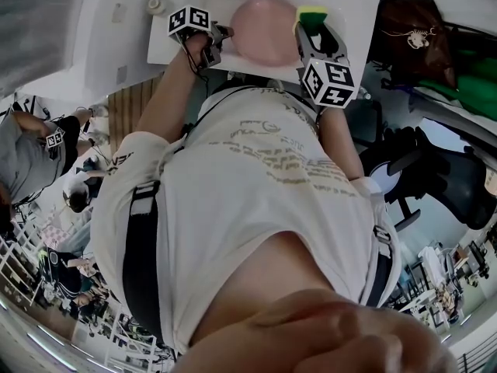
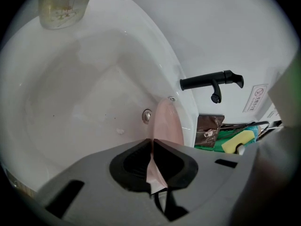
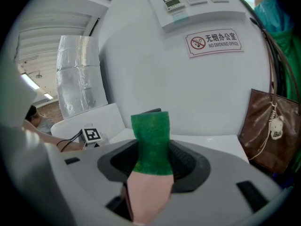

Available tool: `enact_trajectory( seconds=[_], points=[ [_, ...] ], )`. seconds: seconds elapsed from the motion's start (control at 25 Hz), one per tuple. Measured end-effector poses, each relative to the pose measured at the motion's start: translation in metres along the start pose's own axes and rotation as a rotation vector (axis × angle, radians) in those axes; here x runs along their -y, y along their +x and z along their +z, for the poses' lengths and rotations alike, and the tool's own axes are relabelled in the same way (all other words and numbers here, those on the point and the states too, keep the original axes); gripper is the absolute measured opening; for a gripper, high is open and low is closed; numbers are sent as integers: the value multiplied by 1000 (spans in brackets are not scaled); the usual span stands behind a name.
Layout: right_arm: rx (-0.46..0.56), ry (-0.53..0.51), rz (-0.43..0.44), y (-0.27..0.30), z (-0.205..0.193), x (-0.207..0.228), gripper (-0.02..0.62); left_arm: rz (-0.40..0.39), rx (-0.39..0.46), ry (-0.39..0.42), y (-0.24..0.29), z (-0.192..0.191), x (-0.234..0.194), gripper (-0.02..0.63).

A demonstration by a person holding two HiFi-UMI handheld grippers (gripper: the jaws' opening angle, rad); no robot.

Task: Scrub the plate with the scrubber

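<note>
A pink plate [image 1: 264,29] is held on edge over the white sink [image 1: 167,49]. My left gripper [image 1: 224,34] is shut on its left rim. In the left gripper view the plate [image 2: 168,124] runs edge-on out of the left gripper [image 2: 151,144], whose pads press on it. My right gripper [image 1: 311,28] is shut on a yellow and green scrubber [image 1: 312,14] at the plate's right rim. In the right gripper view the scrubber's green face [image 3: 151,142] stands upright between the right gripper [image 3: 151,155] jaws, with the plate [image 3: 146,192] right against it below.
A black faucet [image 2: 211,82] juts over the basin [image 2: 84,93], which has a metal fitting [image 2: 147,116] on its wall. A bottle [image 2: 61,4] stands at the sink's far corner. A brown bag [image 3: 270,131] hangs at the right, beside green cloth [image 1: 466,76].
</note>
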State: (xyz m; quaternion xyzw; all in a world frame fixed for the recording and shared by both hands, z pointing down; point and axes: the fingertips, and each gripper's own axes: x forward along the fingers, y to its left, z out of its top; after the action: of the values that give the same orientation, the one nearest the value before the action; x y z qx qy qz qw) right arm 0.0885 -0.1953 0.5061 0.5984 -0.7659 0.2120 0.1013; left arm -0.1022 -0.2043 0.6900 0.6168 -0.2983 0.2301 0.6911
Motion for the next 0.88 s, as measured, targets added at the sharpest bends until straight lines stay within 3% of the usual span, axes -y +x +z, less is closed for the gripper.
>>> enact_trajectory(
  seconds=[0.28,0.48,0.68,0.88],
  points=[
    [-77,-13,18,4,-16,2,206,-100,12,63,0,-12,30,38],
    [-326,-44,-37,18,-55,21,209,-143,44,77,-3,-15,45,39],
    [-500,-109,-113,30,-77,42,212,-196,56,101,-11,-20,60,40],
    [-583,-51,-201,32,-88,56,216,-234,68,125,-17,-28,77,40]
  ],
)
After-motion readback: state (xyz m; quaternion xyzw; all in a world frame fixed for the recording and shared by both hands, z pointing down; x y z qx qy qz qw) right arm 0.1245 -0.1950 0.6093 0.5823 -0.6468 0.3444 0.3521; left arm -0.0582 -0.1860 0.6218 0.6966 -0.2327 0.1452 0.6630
